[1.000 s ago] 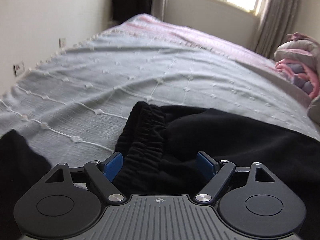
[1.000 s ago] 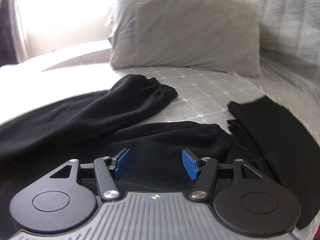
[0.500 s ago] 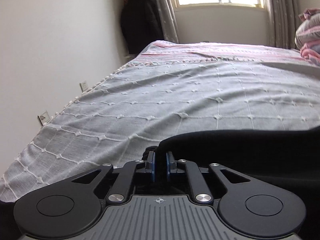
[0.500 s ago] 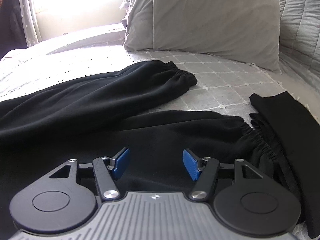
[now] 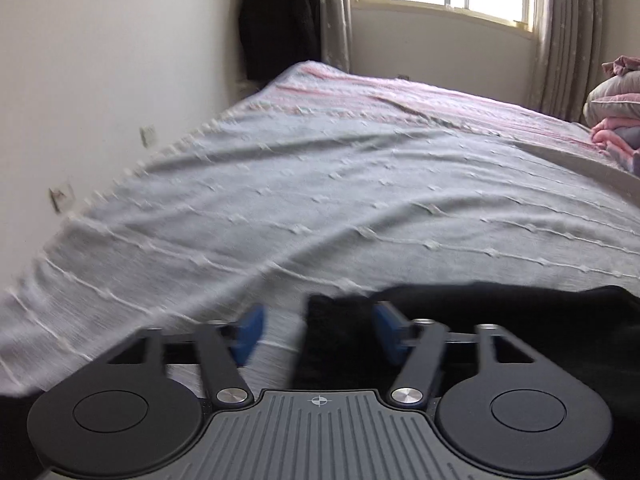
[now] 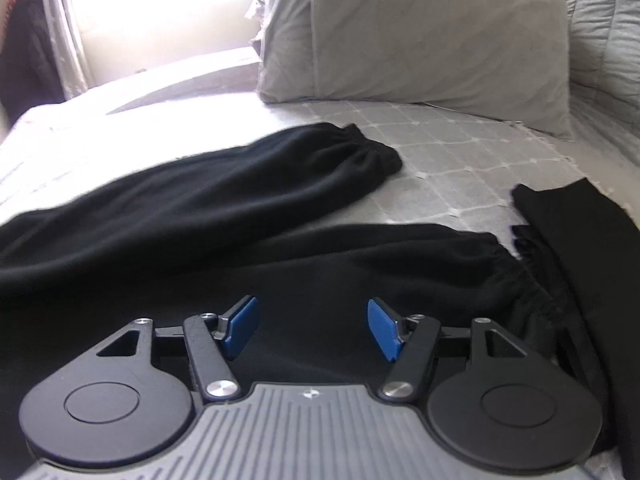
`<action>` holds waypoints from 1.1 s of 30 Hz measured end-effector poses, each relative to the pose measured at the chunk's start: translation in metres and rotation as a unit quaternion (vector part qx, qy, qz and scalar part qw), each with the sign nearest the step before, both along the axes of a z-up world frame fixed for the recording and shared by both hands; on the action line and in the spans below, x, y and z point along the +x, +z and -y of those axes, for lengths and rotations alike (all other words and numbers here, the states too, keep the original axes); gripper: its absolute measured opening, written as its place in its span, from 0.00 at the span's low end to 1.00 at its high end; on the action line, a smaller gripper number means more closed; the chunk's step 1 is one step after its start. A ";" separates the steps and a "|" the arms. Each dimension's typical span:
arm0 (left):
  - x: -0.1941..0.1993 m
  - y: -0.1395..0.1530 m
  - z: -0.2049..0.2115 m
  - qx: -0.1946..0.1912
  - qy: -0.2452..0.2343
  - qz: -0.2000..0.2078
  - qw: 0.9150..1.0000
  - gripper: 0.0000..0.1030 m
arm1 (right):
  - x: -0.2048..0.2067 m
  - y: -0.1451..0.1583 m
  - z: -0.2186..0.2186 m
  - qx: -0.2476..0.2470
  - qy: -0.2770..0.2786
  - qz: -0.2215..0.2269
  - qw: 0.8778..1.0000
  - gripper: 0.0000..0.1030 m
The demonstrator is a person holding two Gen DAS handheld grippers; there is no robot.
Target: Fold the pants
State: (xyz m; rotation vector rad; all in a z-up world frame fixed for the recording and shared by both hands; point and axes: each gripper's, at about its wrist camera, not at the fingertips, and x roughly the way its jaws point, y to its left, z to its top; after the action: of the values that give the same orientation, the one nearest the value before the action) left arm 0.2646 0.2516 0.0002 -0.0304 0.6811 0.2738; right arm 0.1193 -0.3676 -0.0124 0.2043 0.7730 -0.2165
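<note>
Left gripper: jaws just reopened, wide, black pants fold loose between pads. Right gripper: wide, empty, over pants on bed.

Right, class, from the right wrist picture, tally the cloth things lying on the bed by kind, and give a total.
Black pants: 1
Other black garment: 1
Grey pillow: 1
Total: 3
</note>
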 end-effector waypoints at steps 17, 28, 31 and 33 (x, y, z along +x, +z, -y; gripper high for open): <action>0.060 -0.043 0.089 0.150 -0.236 -0.057 0.958 0.82 | 0.122 0.009 0.044 -0.046 0.035 -0.006 0.998 0.92; 0.072 -0.063 0.103 0.156 -0.282 -0.061 0.945 0.44 | 0.245 -0.021 0.119 0.005 -0.016 -0.065 0.998 0.92; 0.074 -0.066 0.107 0.157 -0.284 -0.059 0.944 0.34 | 0.260 -0.028 0.126 -0.008 -0.016 -0.072 0.997 0.92; 0.075 -0.067 0.111 0.157 -0.288 -0.060 0.943 0.24 | 0.265 -0.033 0.124 -0.014 -0.003 -0.070 0.997 0.91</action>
State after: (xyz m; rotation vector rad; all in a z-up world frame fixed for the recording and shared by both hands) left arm 0.3394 0.1406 -0.0667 0.4905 0.7314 -0.1857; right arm 0.3846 -0.4921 -0.0449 0.1674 0.9089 -0.2498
